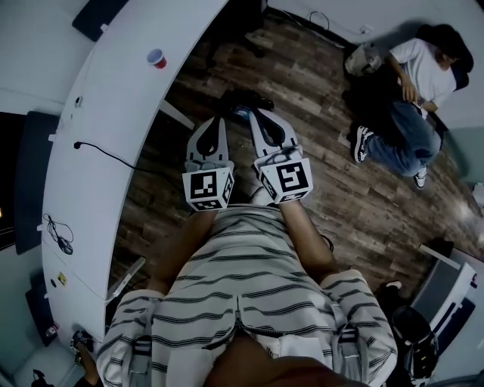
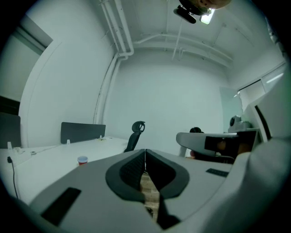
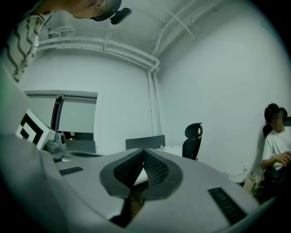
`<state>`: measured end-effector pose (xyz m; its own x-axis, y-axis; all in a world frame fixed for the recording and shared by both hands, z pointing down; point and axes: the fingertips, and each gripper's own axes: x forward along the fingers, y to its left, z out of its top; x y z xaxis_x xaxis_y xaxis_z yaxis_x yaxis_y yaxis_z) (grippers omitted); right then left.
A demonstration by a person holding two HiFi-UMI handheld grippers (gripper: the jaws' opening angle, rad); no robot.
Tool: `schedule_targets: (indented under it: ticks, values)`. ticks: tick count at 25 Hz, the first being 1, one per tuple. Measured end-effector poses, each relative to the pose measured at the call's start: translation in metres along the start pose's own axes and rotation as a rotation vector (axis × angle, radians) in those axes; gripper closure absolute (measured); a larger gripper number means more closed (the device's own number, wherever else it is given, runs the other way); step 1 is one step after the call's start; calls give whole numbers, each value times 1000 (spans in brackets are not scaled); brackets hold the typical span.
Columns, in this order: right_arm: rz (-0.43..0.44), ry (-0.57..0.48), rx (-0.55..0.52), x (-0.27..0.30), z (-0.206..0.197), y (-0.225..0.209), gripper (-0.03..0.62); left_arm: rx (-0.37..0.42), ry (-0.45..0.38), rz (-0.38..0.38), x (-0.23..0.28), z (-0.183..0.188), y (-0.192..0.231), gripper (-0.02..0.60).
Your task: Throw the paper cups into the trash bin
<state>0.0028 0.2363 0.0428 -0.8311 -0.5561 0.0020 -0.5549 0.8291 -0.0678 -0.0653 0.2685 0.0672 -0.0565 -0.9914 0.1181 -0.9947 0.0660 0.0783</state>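
A red paper cup (image 1: pixel 156 57) stands alone on the long white desk (image 1: pixel 113 113) at the far left; the left gripper view shows the cup (image 2: pixel 82 159) small and well ahead to the left. My left gripper (image 1: pixel 220 121) and right gripper (image 1: pixel 253 113) are side by side over the wooden floor, just right of the desk's edge and short of the cup. In each gripper's own view, left gripper (image 2: pixel 145 150) and right gripper (image 3: pixel 144 149), the jaws meet at the tips with nothing between them. I cannot make out a trash bin for certain.
A person (image 1: pixel 420 91) sits at the far right, next to a pale round bag-like thing (image 1: pixel 364 59). A black office chair (image 2: pixel 136 132) stands by the desk. A black cable (image 1: pixel 102 153) lies on the desk, with dark divider panels (image 1: pixel 98 15) along it.
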Motion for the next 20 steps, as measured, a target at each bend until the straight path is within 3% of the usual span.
schedule_targets:
  ticks: [11, 20]
  values:
    - [-26, 9, 7, 149, 2, -11, 585, 5, 7, 30, 99, 28, 123, 557]
    - [-78, 43, 17, 243, -3, -1, 585, 14, 48, 16, 143, 29, 214, 556]
